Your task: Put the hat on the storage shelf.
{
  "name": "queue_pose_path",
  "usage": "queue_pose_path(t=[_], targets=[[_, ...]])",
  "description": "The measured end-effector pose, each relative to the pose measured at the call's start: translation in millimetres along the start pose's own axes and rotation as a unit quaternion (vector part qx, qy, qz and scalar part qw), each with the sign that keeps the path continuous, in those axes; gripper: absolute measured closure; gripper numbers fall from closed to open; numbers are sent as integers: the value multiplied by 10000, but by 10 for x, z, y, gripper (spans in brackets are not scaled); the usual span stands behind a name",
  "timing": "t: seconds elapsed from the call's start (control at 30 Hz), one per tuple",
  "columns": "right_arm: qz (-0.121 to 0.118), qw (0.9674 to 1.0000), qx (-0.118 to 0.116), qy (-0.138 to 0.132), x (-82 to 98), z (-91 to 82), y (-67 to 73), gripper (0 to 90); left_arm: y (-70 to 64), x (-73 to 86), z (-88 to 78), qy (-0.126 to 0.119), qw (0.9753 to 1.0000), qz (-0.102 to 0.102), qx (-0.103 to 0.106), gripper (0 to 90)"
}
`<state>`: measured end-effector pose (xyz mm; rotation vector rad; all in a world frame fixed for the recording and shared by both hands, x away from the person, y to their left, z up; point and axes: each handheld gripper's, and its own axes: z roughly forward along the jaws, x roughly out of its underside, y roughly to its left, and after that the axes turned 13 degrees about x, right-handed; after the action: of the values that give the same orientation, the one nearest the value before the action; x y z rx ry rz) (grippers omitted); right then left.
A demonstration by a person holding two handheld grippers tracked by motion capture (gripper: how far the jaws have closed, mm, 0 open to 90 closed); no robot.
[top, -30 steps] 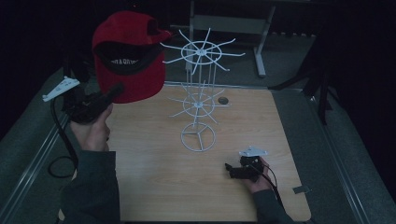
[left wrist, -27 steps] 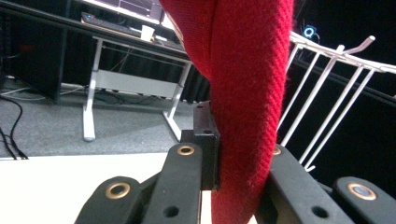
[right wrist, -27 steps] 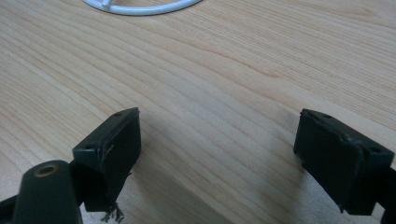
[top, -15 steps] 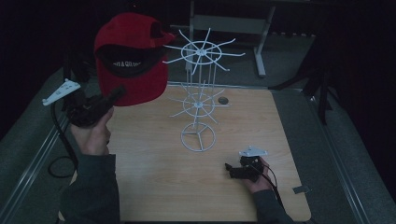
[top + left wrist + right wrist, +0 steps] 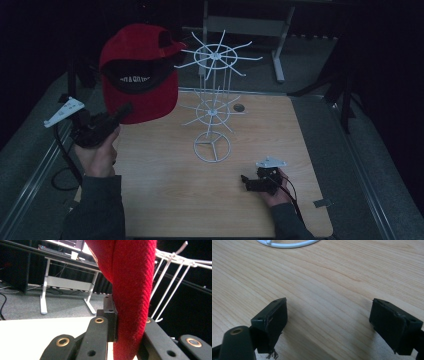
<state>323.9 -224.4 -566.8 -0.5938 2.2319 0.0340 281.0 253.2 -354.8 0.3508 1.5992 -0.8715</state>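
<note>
The red cap [image 5: 139,70] is up in the air at the left of the table, crown toward us, its dark underside and a line of white lettering showing beneath the brim. The left gripper [image 5: 120,111] has it pinched at the lower edge, jaws clamped tight on the cloth. In the left gripper view you see it plainly: thick red fabric [image 5: 130,290] squeezed between the two black jaws, running straight up out of the top of the picture.

The cap's upper right edge sits just beside the top wheel of the white wire rack [image 5: 214,100]. Whether it touches a prong, I cannot tell from here. The rack stands upright near the middle of the wooden table [image 5: 165,200], with a wide spoked ring on top, a smaller spoked ring halfway down, and a round hoop base flat on the wood. The same white prongs [image 5: 172,272] show to the right of the cap in the left gripper view.

Down at the near right, the right gripper [image 5: 245,181] rests low at the table, held in the person's hand, well apart from the rack's base. Its jaws stand wide apart with nothing between them, bare wood grain [image 5: 329,290] across the gap. The rim of the hoop base [image 5: 287,243] curves along the top of that view.
</note>
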Motion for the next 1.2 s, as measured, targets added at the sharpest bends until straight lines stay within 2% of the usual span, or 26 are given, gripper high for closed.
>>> queue_pose_path(t=[0.07,0.1,0.2,0.37,0.67,0.8,0.97,1.1,1.17,1.2], targets=[[1,10000,1,-1,0,0,0,147,-3,33,0,-6,10000,13,24,854],[-8,10000,4,-10,0,1,-1,147,-6,127,7,58,10000,40,59,854],[-4,10000,1,-6,0,1,-1,147,0,197,14,80,9999,-14,75,853],[-4,10000,6,-11,0,1,-1,147,45,395,-4,152,9998,-111,21,853],[-2,10000,9,-25,0,3,0,147,91,668,9,372,9993,-40,-58,850],[-3,10000,10,-26,1,4,0,147,55,807,77,487,9988,10,31,841],[-2,10000,14,-26,1,4,0,147,-3,860,157,706,9973,166,115,832],[-2,10000,15,-28,1,4,0,147,-33,880,178,779,9965,247,177,826],[-2,10000,6,-25,1,4,0,147,-43,892,175,831,9958,279,279,819],[-3,10000,6,-24,1,4,0,147,-44,900,178,928,9943,300,430,813]])
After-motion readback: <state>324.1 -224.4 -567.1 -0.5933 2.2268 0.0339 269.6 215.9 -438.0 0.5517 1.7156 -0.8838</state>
